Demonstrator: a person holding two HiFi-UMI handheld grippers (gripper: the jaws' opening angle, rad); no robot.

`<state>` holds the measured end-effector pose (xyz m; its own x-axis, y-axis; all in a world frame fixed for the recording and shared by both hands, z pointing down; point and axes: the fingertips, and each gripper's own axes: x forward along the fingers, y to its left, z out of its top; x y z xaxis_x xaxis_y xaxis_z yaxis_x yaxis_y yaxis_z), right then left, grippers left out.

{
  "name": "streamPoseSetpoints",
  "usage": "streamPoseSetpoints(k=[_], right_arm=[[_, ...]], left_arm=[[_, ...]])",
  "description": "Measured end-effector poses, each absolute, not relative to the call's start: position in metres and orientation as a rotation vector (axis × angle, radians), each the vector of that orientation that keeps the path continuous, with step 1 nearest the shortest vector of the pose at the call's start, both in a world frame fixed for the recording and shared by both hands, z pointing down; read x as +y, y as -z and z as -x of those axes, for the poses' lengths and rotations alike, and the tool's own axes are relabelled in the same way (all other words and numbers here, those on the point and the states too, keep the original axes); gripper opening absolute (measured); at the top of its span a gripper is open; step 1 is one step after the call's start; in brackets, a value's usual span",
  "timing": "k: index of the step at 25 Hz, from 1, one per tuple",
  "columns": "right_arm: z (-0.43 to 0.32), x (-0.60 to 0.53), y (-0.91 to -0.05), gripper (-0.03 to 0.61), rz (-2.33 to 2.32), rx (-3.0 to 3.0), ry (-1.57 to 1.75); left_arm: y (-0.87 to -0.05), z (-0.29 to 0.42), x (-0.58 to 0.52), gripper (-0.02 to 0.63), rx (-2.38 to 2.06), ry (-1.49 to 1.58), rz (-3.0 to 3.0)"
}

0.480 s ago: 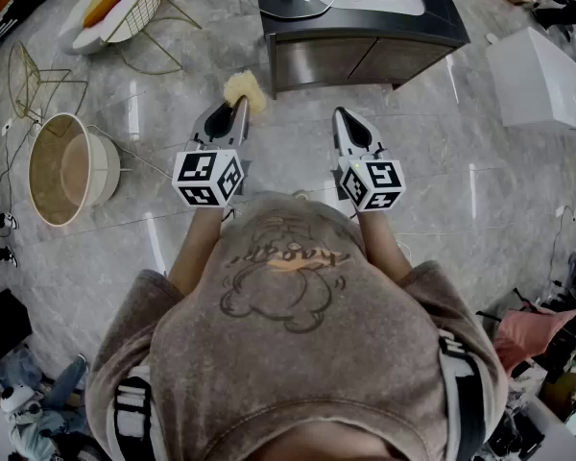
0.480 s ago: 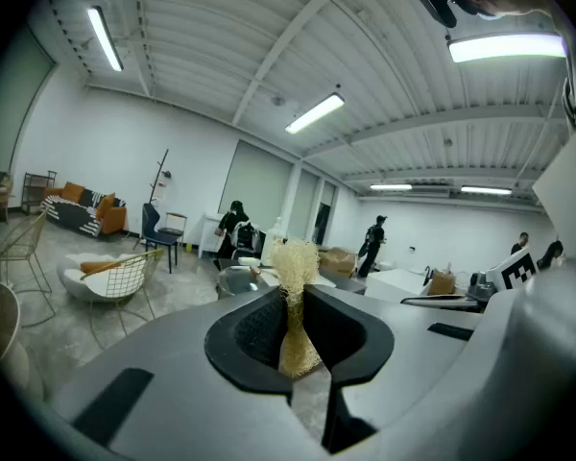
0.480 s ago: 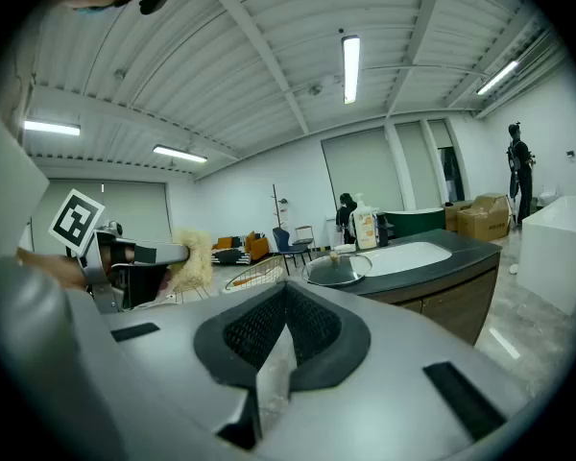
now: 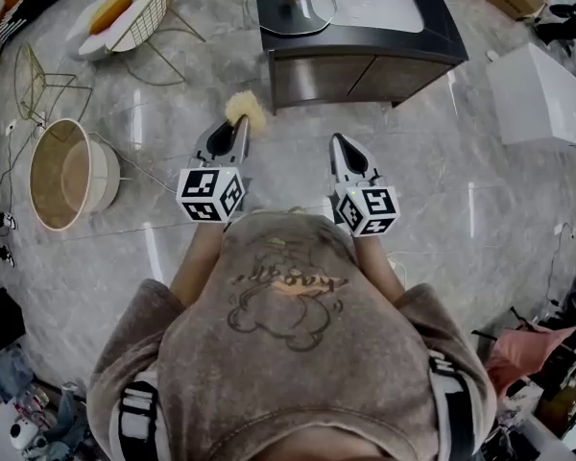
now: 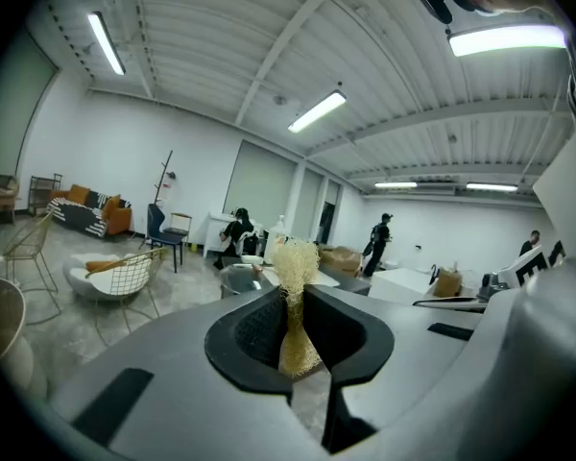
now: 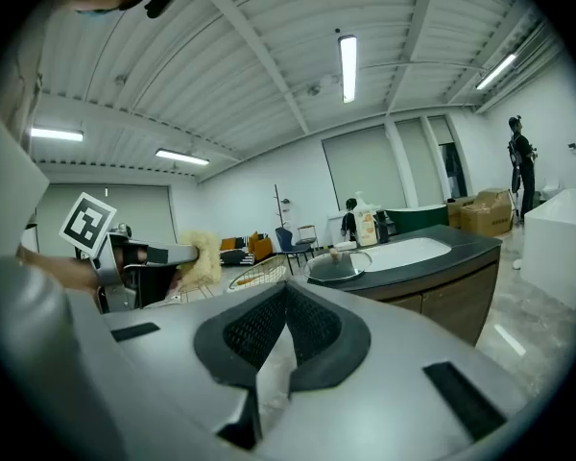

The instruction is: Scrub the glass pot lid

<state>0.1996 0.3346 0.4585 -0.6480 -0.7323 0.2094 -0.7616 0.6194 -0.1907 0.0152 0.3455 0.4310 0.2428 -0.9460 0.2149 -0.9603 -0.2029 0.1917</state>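
The glass pot lid (image 4: 290,6) with a wooden knob lies on the dark counter (image 4: 442,29) ahead; the right gripper view has the lid (image 6: 338,266) left of the white sink basin (image 6: 403,253). My left gripper (image 4: 240,123) is shut on a pale fibrous scrubber (image 4: 245,109), whose tuft (image 5: 294,267) sticks up past the jaw tips. My right gripper (image 4: 337,142) is shut with nothing in it. Both grippers hover over the floor, short of the counter's front. From the right gripper view the left gripper and scrubber (image 6: 200,260) appear at left.
A dark cabinet with doors (image 4: 360,73) stands under the counter. Wire chairs (image 4: 149,12) and a round basket (image 4: 69,173) sit on the grey tile floor at left. A white box (image 4: 542,80) is at right. People stand in the far room (image 5: 379,241).
The view has shifted a little forward: the counter and lid sit lower in the head view. Both grippers keep the same pose relative to the body.
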Motion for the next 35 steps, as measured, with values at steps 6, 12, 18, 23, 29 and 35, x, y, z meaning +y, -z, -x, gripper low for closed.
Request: streamPoseSetpoints(k=[6, 12, 18, 23, 29, 35], right_arm=[[-0.217, 0.327, -0.47, -0.003, -1.226, -2.727, -0.409], [-0.213, 0.308, -0.477, -0.003, -1.209, -2.733, -0.422], [-0.2, 0.268, -0.489, -0.003, -1.201, -2.716, -0.438], [-0.171, 0.205, -0.491, -0.003, -1.195, -2.706, -0.436], [-0.13, 0.118, -0.485, -0.003, -1.215, -2.691, -0.429], [-0.093, 0.038, -0.473, -0.003, -1.272, -2.66, -0.427]], left_arm=[[-0.433, -0.023, 0.337, 0.052, -1.835, -0.042, -2.21], [-0.439, -0.017, 0.325, 0.052, -1.859, -0.032, -2.184], [-0.449, -0.005, 0.28, 0.052, -1.845, -0.026, -2.177], [-0.447, 0.021, 0.214, 0.052, -1.827, -0.022, -2.194], [-0.442, 0.056, 0.122, 0.052, -1.788, -0.023, -2.22], [-0.428, 0.089, 0.037, 0.052, -1.726, -0.044, -2.279]])
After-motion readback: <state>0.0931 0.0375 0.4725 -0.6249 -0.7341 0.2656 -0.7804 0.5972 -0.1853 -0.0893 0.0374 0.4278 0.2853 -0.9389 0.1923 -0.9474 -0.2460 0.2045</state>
